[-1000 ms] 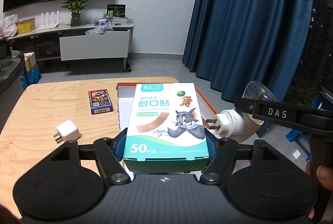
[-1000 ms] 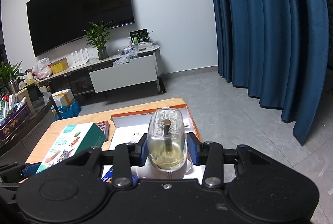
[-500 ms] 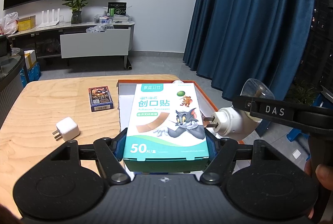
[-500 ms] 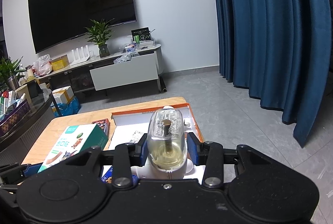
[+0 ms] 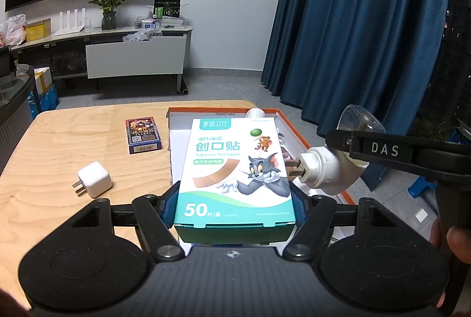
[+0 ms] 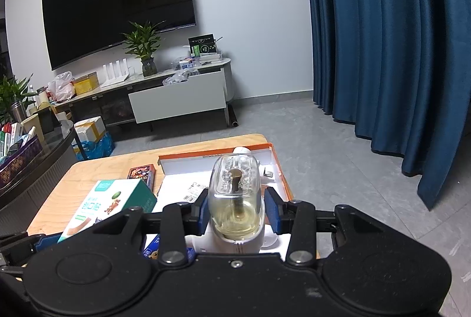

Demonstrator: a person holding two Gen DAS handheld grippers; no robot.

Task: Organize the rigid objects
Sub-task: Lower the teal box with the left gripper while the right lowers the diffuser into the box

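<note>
My left gripper (image 5: 234, 203) is shut on a teal and white bandage box (image 5: 234, 169) and holds it above the orange-rimmed white tray (image 5: 297, 131). My right gripper (image 6: 235, 209) is shut on a plug-in mosquito repellent bottle (image 6: 235, 196), clear with yellowish liquid on a white plug base. It shows to the right in the left wrist view (image 5: 329, 169), over the tray's right edge. The bandage box shows at lower left in the right wrist view (image 6: 109, 205).
A white charger cube (image 5: 93, 183) and a dark card box (image 5: 142, 134) lie on the wooden table (image 5: 64, 158) left of the tray. A white cylinder (image 5: 255, 113) and small items lie in the tray. Blue curtains hang at the right.
Both grippers have lifted slightly and tilted, so the table sits a little lower in view. Both holds are unchanged.
</note>
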